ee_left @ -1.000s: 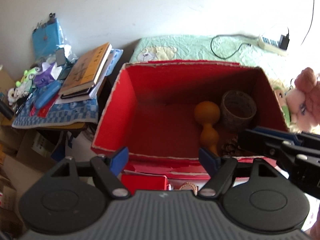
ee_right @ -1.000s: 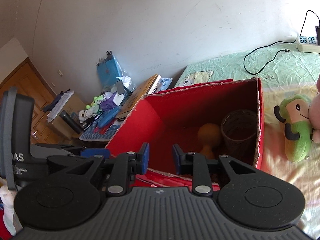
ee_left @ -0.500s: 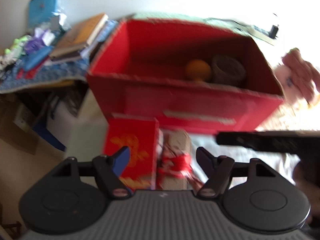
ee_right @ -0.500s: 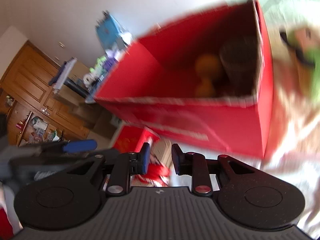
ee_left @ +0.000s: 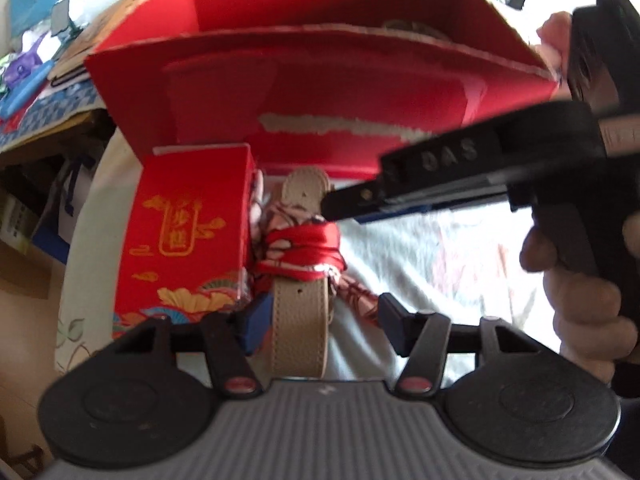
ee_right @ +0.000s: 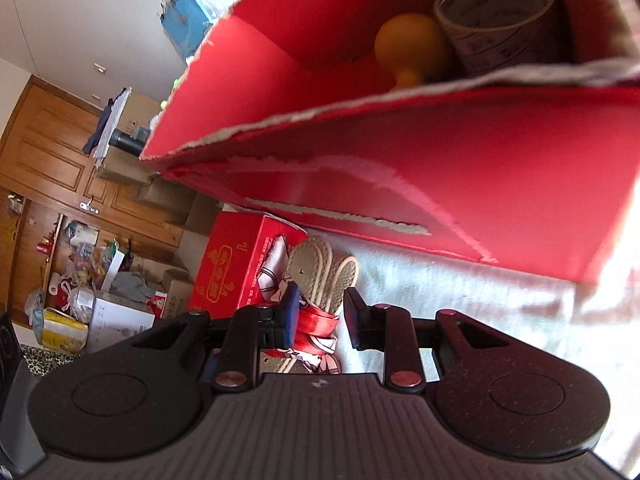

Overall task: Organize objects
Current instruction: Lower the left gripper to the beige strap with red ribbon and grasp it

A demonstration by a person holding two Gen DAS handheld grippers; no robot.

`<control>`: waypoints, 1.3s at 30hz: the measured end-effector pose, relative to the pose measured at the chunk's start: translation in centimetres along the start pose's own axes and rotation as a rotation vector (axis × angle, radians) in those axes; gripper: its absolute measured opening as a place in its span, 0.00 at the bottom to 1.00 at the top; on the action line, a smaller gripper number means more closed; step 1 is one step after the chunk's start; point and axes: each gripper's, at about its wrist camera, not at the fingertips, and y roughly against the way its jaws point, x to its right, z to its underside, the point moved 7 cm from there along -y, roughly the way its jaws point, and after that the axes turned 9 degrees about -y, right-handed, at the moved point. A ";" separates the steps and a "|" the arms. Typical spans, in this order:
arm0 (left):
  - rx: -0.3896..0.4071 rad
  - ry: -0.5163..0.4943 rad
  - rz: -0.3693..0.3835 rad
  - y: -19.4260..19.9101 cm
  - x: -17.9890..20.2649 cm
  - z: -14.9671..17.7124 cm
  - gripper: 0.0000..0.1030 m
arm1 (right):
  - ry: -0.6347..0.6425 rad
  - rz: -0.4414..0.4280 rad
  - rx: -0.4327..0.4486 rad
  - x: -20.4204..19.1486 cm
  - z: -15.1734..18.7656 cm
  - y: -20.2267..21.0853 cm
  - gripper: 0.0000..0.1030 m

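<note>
L gripper (ee_left: 318, 320) wide over belt (ee_left: 300, 332); R gripper (ee_right: 320, 312) narrow, empty; box (ee_left: 320, 92) at 12.

"DAS" stands embossed on the right tongs' (ee_left: 344, 208) black body.

The right gripper (ee_right: 318, 316) hangs with its 2 fingers apart above a beige strap (ee_right: 320, 272) wrapped in a red scarf (ee_right: 318, 326). A small red box (ee_right: 236, 268) lies at 10 o'clock beside them. The big red box (ee_right: 460, 176) at 1 o'clock holds an orange gourd (ee_right: 412, 50) and a cup (ee_right: 496, 16).
</note>
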 end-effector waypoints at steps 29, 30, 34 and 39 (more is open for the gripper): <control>0.004 -0.124 0.142 -0.7 5.0 -0.7 0.27 | -0.012 0.035 0.142 3.3 0.1 4.9 0.13; 0.012 -0.129 0.142 -0.5 5.3 -0.8 0.27 | -0.014 0.031 0.149 3.4 0.1 5.2 0.13; 0.048 -0.133 0.158 0.9 5.9 -1.2 0.27 | -0.012 0.016 0.177 3.3 -0.1 6.4 0.13; 0.101 -0.135 0.183 4.0 5.0 -2.2 0.27 | 0.000 -0.030 0.194 2.4 -0.1 7.9 0.13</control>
